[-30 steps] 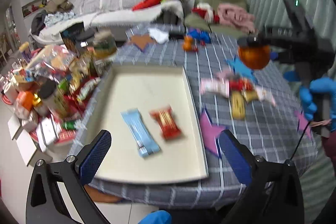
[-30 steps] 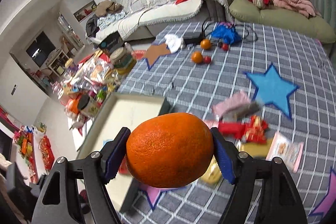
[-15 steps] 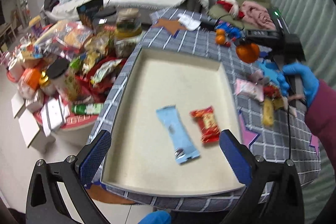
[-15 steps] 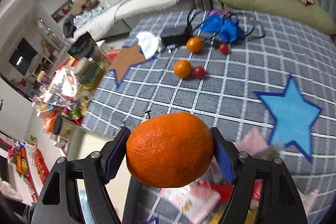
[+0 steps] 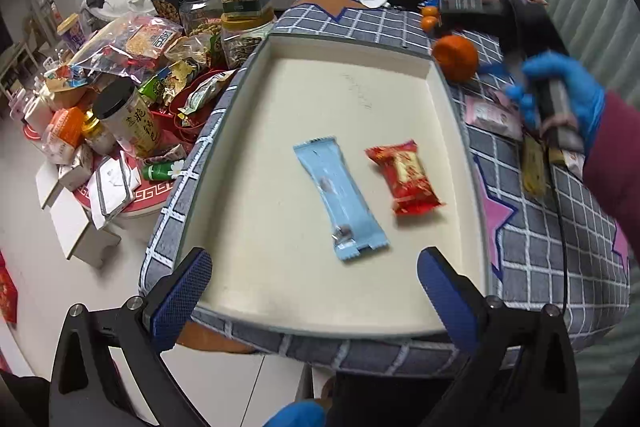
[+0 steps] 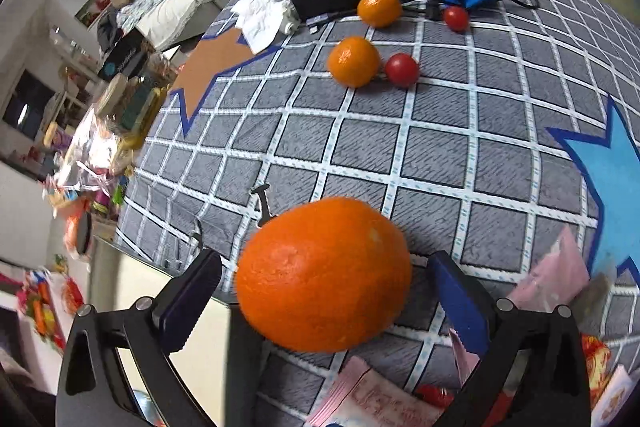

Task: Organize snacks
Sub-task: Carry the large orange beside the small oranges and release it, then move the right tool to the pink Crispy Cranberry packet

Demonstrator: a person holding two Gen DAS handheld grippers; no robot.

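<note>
We see the left claw spread wide and empty, its two blue pads hanging over the near rim of the cream tray. Inside the tray lie a blue bar and, just beside it to the right, a red packet; the two are apart. The tray rests on the counter, which is covered by a grey checked cloth bearing coloured stars.

In the right wrist view we find the orange between the fingers of the right claw. The fingers stand apart from the fruit, with a visible gap on each side, so the claw is open around it; whether the orange rests on the cloth we cannot tell. From the left wrist view the same orange sits just outside the tray's far right corner, with the right hand in a blue glove behind it.

Farther along the counter we note two smaller oranges and two tomatoes, the nearer pair almost touching. A pink packet lies near the right finger, beside a blue star. To the left of the counter, jars and bagged snacks crowd a lower table.
</note>
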